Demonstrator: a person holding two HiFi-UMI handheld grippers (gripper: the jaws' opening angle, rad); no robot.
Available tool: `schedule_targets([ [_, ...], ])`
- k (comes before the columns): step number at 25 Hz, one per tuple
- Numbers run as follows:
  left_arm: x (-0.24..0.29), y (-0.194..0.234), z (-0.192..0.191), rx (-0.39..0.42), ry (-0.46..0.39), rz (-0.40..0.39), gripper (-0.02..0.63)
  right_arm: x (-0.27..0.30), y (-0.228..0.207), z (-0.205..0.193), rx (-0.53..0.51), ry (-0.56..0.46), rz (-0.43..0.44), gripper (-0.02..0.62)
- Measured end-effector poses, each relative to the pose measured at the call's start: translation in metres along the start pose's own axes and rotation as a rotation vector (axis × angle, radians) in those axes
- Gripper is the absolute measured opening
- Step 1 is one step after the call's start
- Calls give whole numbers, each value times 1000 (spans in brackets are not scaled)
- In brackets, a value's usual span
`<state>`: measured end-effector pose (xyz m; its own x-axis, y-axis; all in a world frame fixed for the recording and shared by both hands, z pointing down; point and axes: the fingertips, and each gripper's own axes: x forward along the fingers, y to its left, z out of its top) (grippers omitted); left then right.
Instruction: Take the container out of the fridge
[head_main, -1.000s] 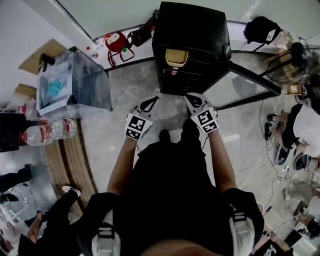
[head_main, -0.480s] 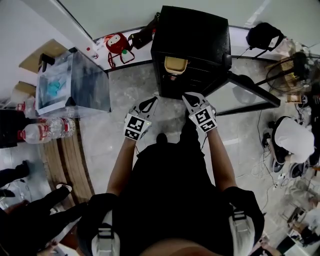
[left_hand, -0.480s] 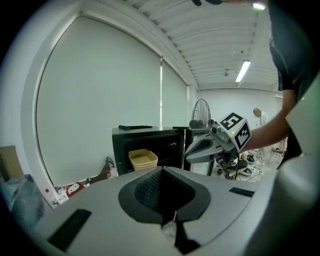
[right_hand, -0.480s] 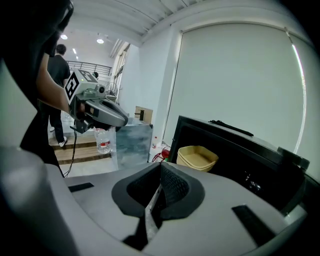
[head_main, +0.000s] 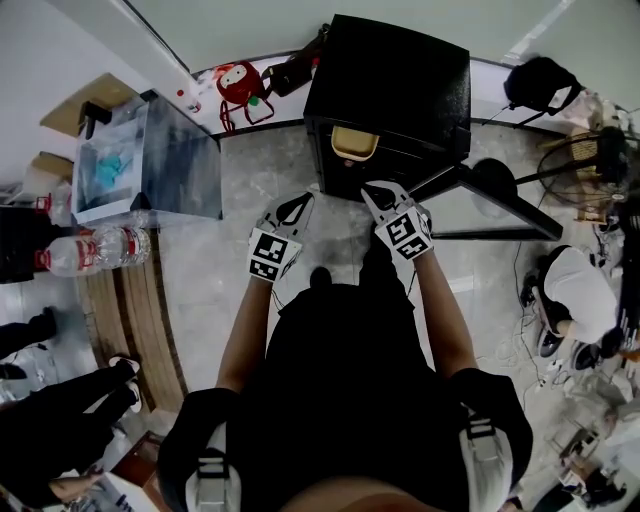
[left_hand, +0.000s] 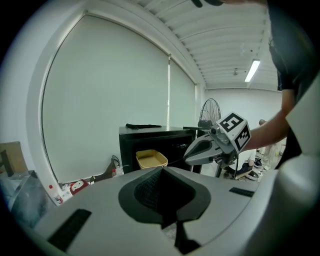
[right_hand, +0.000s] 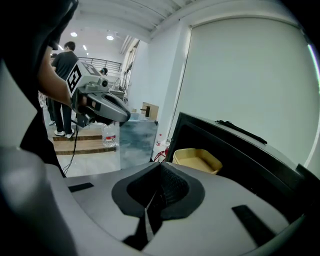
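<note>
Tan container: we find it on a shelf inside the fridge, near the front of the open compartment, with nothing touching it.
Fridge body: black, standing on the grey floor close to the wall; its glass door is swung wide to our right.
Our left tongs: clenched on nothing, jaws pressed together, held in the air short of the fridge and to the left of the container.
Our right tongs: likewise clenched and empty, the tip just before the fridge front, below the container in the head view.
Beside us: a clear box stands to the left, with water bottles lying near it.
</note>
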<state>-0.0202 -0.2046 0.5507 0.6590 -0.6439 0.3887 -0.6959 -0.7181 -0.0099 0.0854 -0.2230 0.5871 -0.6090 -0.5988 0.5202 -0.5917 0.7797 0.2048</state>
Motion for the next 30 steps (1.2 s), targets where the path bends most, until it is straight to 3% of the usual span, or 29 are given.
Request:
schedule_targets([
  [30,19,29,-1,-70,19,103,20,53,-35,3,-169,85,90,14],
])
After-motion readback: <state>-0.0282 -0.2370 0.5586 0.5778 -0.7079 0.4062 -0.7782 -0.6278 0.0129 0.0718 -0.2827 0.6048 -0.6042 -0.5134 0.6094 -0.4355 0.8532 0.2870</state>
